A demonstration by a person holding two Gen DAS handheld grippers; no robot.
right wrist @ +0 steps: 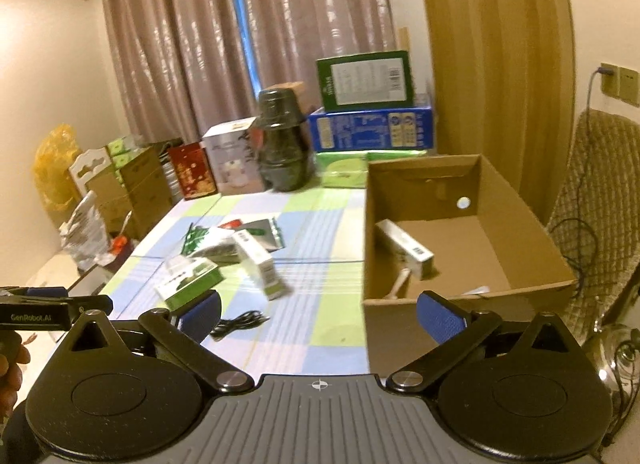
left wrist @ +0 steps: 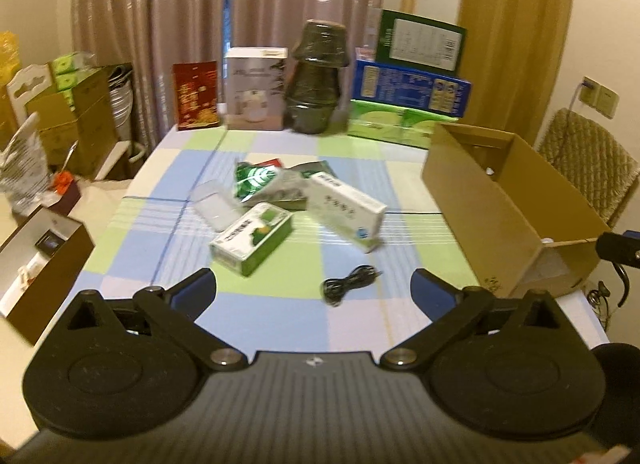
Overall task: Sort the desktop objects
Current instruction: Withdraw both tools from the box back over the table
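Lying just ahead of the left gripper, the coiled black cable stretches crosswise; both it and the right gripper gape wide, empty, left nearer.

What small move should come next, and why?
Probably bring the left claw, which is open and empty, down over the coiled black cable lying just ahead of it on the checked tablecloth. It is the nearest loose item, while the cardboard box beside it already holds a white carton, so that seems the sorting place.
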